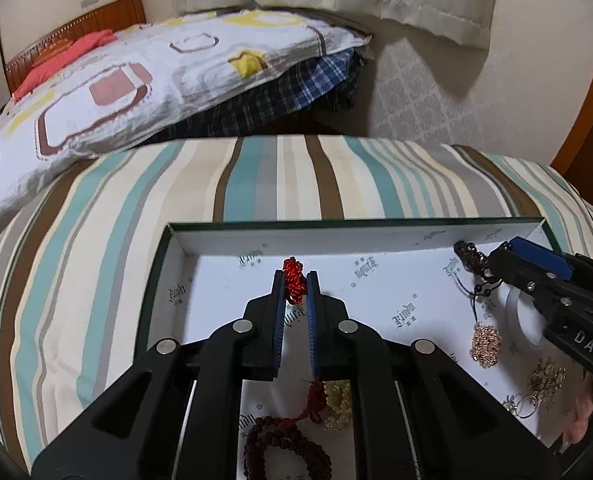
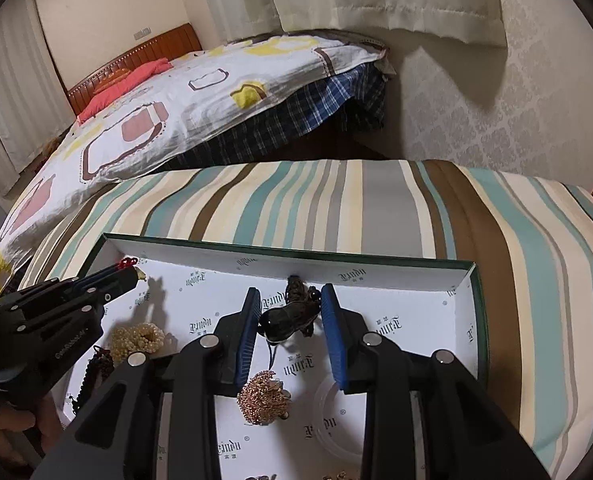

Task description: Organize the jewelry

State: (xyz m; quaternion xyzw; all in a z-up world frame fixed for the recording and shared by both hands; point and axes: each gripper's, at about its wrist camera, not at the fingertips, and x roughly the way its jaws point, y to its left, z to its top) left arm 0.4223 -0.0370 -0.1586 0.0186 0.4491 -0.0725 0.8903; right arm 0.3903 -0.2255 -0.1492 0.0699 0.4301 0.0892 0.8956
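A shallow white-lined tray [image 1: 232, 240] with dark green walls lies on striped cloth and holds the jewelry. A red knotted cord [image 1: 294, 286] is pinched upright near the tray's middle; its tail runs down to a loop of dark brown beads [image 1: 284, 448] at the near edge. Just beside that lies a cream pearl cluster [image 2: 138, 340]. By the far wall rests a dark braided bracelet [image 2: 296, 308] with glossy black beads, its thin cord trailing nearward. Nearer lies a rose-gold chain heap [image 2: 262, 398], then a pale gold chain heap [image 1: 546, 380] and silver rings [image 1: 522, 406].
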